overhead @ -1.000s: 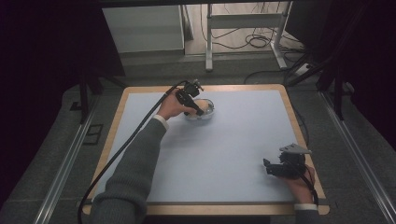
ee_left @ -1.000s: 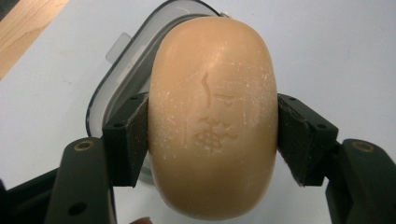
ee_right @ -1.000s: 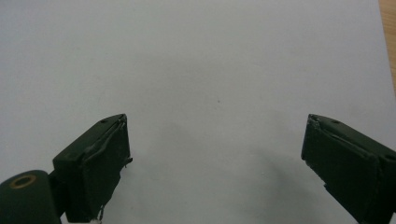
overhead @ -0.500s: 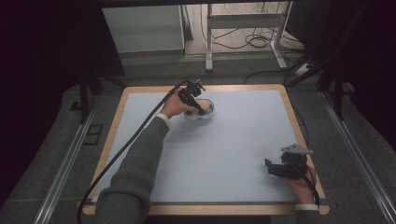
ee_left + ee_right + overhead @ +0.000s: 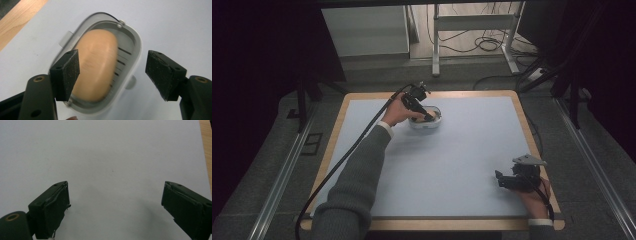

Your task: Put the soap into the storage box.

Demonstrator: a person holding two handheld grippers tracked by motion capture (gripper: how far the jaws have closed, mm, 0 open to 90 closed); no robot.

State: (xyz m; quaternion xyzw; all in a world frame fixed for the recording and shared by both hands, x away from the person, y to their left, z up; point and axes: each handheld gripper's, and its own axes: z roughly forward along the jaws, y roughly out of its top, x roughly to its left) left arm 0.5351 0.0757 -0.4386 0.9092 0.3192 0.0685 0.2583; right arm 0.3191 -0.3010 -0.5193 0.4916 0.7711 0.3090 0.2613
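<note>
A peach-coloured bar of soap lies in a white oval soap dish on the pale mat. The dish sits at the far middle of the table. My left gripper hovers just above it, pointing down; its jaws have just been opening. The pads stand either side of the soap without touching it. From above, the left gripper covers part of the dish. My right gripper rests near the front right corner. In its own view the right gripper is open over bare mat.
The pale blue mat covers the table inside a wooden border. A black cable trails from the left gripper along the sleeve to the front edge. Desk legs and cables stand on the floor beyond the far edge.
Hardly anything differs in the high view: the left gripper stays over the dish, and the right hand has kept still.
</note>
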